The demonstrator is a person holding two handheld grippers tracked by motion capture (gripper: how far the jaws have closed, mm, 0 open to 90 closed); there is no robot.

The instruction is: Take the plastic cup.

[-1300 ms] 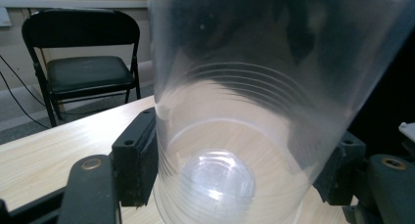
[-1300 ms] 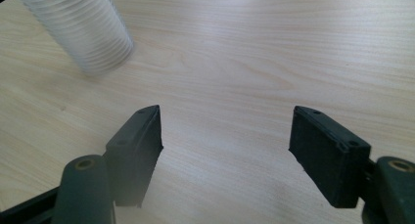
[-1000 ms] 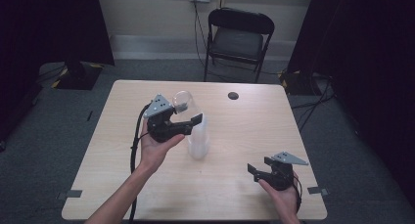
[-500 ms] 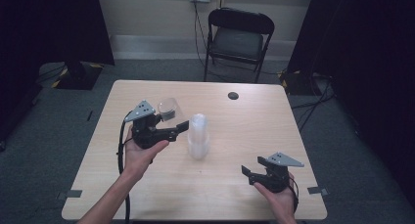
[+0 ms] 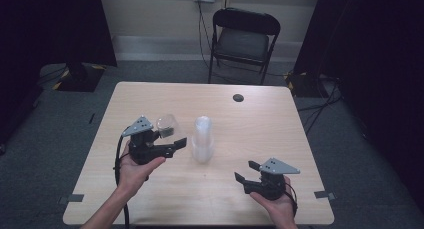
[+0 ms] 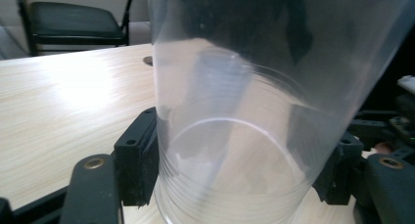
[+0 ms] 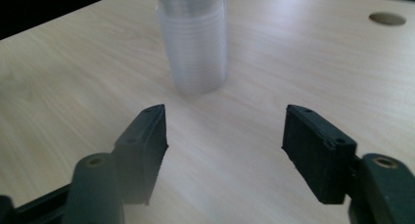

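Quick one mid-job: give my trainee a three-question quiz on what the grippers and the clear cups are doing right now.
1. True or false: the right gripper holds a cup.
2. What is between the jaws of the left gripper?
3. The stack of cups stands: A) on the chair, B) on the table between the grippers, C) on the floor.

Key: 1. False, its jaws are empty. 2. A single clear cup, gripped. 3. B.

A black folding chair (image 5: 244, 39) stands beyond the wooden table (image 5: 150, 96), by the wall.
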